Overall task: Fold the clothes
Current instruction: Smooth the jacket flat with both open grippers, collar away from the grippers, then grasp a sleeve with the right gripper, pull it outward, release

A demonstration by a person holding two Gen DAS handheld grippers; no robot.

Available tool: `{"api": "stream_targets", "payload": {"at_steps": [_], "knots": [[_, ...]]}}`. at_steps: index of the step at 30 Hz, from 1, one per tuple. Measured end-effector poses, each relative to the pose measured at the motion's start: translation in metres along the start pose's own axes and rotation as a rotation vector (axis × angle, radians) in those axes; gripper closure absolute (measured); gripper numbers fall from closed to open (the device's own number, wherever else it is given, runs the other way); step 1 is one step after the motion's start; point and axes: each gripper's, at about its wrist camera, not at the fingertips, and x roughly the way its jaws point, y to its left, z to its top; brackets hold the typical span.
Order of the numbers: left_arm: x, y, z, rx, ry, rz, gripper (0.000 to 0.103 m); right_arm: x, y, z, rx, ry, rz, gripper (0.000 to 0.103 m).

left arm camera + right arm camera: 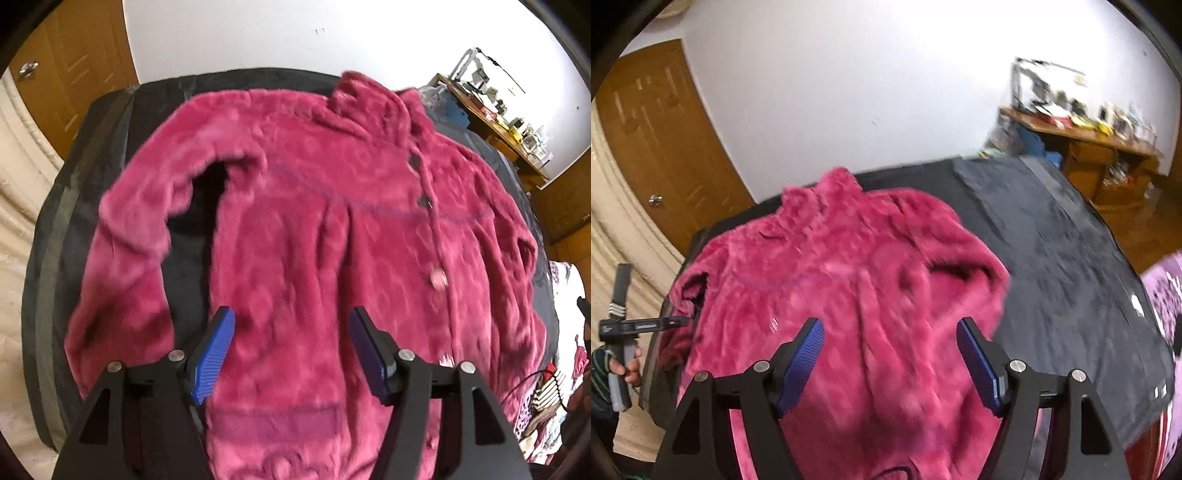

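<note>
A fuzzy magenta jacket (295, 221) lies spread front-up on a dark blanket, collar (369, 99) at the far end and buttons (439, 280) running down its front. Its left sleeve (122, 258) bends down along the body. My left gripper (291, 321) hovers open over the lower front, nothing between its blue pads (214, 354). In the right wrist view the same jacket (831, 277) fills the middle, one sleeve (960, 266) lying bunched at the right. My right gripper (890, 328) is open above the jacket's lower part and holds nothing.
The dark grey blanket (1052, 258) extends bare to the right of the jacket. A hand (626, 369) grips the other tool's handle at the left edge. A wooden door (665, 147), a cluttered wooden desk (1089, 136), beige quilting (18, 184) and patterned pink fabric (1163, 295) surround the surface.
</note>
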Motion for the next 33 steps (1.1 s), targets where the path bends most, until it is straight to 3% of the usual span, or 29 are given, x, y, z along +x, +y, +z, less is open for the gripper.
{"api": "stream_targets", "payload": {"at_steps": [6, 10, 14, 22, 29, 32, 33], "knots": [[0.0, -0.047, -0.044, 0.057, 0.024, -0.085, 0.034, 0.002, -0.04, -0.06, 0.068, 0.096, -0.051, 0.027], [0.005, -0.086, -0.05, 0.135, 0.039, -0.124, 0.034, 0.009, -0.069, -0.083, 0.127, 0.145, -0.101, 0.027], [0.009, -0.118, -0.043, 0.219, 0.034, -0.138, 0.034, 0.022, -0.092, -0.092, 0.175, 0.172, -0.145, 0.027], [0.037, -0.135, -0.026, 0.293, 0.098, -0.168, 0.034, 0.069, -0.108, -0.085, 0.249, 0.247, -0.099, 0.027], [0.069, -0.121, -0.002, 0.247, 0.137, -0.194, 0.032, 0.088, -0.095, -0.079, 0.246, 0.268, -0.078, 0.027], [0.072, -0.126, 0.001, 0.241, 0.143, -0.193, 0.032, 0.087, -0.094, -0.078, 0.255, 0.261, -0.068, 0.042], [0.073, -0.129, 0.001, 0.24, 0.144, -0.192, 0.032, 0.086, -0.094, -0.077, 0.255, 0.261, -0.067, 0.055]]}}
